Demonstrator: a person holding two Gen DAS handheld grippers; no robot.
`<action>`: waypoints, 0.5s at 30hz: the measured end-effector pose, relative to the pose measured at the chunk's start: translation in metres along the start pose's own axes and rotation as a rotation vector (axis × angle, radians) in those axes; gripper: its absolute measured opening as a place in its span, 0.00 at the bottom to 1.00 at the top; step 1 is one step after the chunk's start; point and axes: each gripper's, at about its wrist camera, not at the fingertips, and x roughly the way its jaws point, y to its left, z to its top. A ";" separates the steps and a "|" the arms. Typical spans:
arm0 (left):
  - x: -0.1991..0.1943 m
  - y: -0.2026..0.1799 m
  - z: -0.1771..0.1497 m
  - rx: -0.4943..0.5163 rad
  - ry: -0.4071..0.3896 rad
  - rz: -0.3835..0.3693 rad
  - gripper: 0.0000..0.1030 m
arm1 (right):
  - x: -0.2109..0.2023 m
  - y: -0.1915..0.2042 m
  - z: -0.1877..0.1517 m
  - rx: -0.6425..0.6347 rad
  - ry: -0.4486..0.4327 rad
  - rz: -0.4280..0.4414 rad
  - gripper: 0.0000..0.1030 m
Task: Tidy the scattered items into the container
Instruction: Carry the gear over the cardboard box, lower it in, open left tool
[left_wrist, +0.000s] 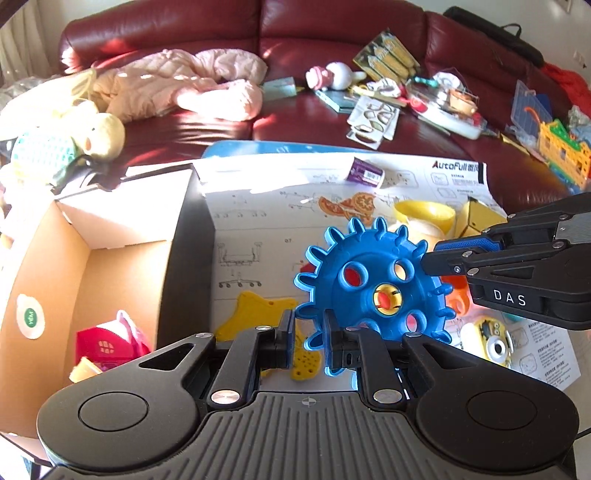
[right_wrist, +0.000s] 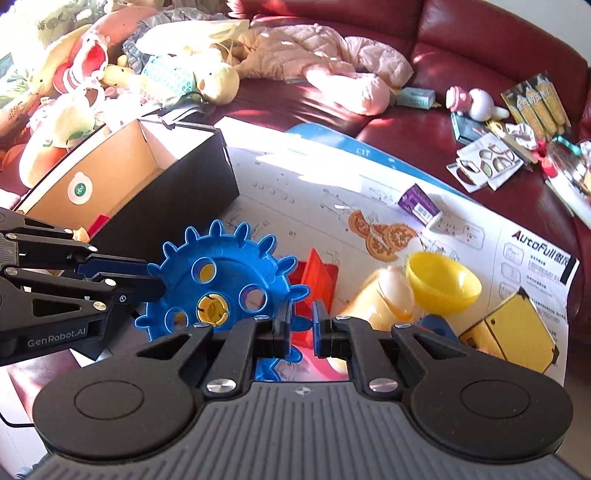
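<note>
Both black two-finger grippers pinch the rim of the large blue plastic gear wheel (left_wrist: 373, 284): the left gripper (left_wrist: 309, 341) at one edge, the right gripper (right_wrist: 300, 326) opposite. The wheel hangs above the white instruction sheet (right_wrist: 461, 236), beside the open cardboard box (left_wrist: 92, 266).

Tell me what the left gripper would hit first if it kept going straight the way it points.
Nothing new: the left gripper is shut on the blue gear. Past the gear, probably the paper sheet, though depth is unclear.
</note>
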 end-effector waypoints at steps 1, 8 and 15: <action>-0.007 0.008 0.003 -0.016 -0.015 0.012 0.10 | -0.002 0.007 0.009 -0.020 -0.016 0.006 0.12; -0.064 0.083 0.009 -0.145 -0.115 0.145 0.10 | -0.004 0.078 0.072 -0.162 -0.120 0.094 0.12; -0.076 0.150 -0.010 -0.239 -0.072 0.268 0.10 | 0.030 0.148 0.096 -0.264 -0.092 0.187 0.12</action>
